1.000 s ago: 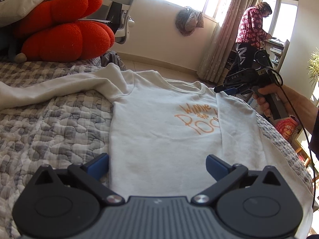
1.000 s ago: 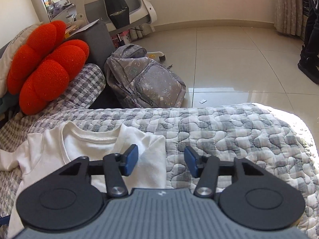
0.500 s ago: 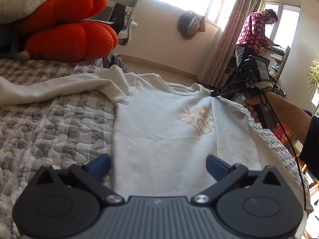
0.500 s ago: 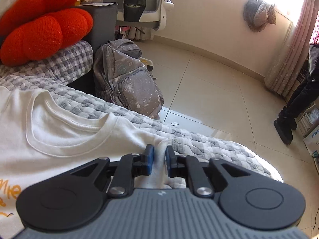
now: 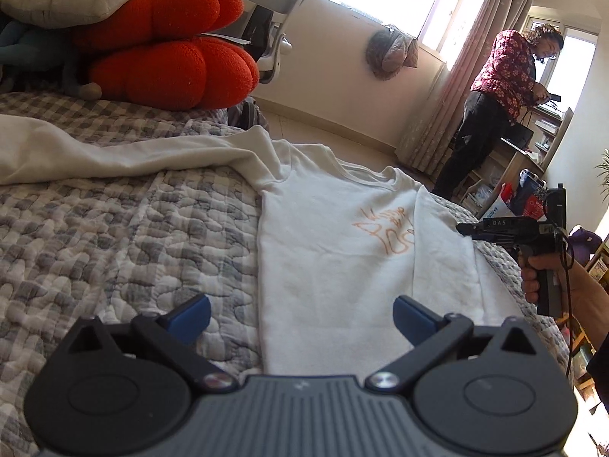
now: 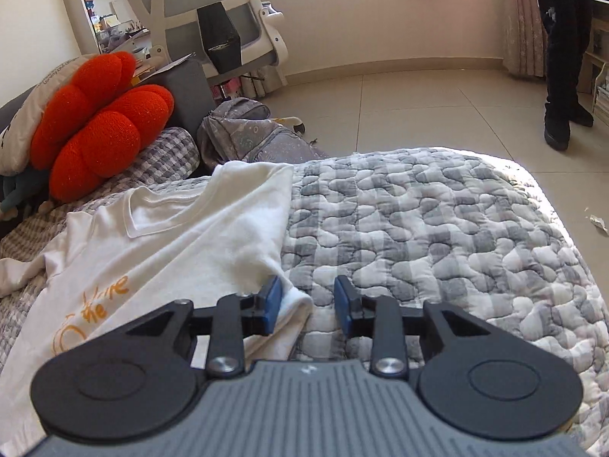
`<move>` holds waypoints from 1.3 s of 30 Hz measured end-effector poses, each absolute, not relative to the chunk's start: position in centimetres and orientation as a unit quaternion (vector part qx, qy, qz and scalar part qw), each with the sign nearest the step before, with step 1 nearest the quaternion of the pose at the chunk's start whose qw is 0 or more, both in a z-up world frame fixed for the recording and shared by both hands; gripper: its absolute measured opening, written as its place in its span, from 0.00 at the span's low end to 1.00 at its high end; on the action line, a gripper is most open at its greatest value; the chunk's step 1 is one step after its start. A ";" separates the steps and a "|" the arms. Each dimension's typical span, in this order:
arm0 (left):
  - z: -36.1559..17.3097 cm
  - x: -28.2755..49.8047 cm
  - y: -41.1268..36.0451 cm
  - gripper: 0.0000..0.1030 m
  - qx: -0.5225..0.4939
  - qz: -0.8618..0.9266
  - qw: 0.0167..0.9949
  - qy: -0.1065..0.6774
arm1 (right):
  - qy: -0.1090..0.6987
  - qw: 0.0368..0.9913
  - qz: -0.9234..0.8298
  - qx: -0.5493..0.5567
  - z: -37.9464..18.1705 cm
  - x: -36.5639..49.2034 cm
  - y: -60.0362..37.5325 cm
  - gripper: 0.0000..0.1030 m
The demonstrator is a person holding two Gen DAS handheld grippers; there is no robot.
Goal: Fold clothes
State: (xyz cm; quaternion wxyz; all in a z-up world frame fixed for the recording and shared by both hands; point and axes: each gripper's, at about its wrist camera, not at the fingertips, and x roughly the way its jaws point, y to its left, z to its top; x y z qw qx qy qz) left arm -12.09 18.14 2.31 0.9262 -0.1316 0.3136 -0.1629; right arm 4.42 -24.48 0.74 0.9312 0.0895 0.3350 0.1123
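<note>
Now the white shirt (image 5: 323,251) lies flat on the gray quilt (image 6: 437,228), the left gripper (image 5: 300,318) is wide open over its bottom edge, and the right gripper (image 6: 306,304) is open, holding nothing, beside its folded side.

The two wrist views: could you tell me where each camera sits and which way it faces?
Left wrist: on the left gripper, low over the quilt, looking up the white T-shirt toward the windows; the right gripper and its hand show.
Right wrist: on the right gripper, at the shirt's right edge, facing the floor.
Shared: T-shirt, quilt, red cushion.
</note>
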 end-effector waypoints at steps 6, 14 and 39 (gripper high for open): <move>3.9 -13.6 20.2 0.99 -0.128 -0.138 0.936 0.298 | 0.314 0.945 0.066 0.066 4.6 2.9 -23.3 0.09; 4.3 -14.5 18.7 0.99 -0.104 -0.149 0.933 0.312 | 0.307 0.950 0.008 0.047 3.1 1.1 -22.3 0.58; 1.4 -21.9 18.6 0.87 -0.105 -0.106 0.922 0.356 | 0.358 0.902 0.107 0.217 0.6 -23.8 -24.0 0.08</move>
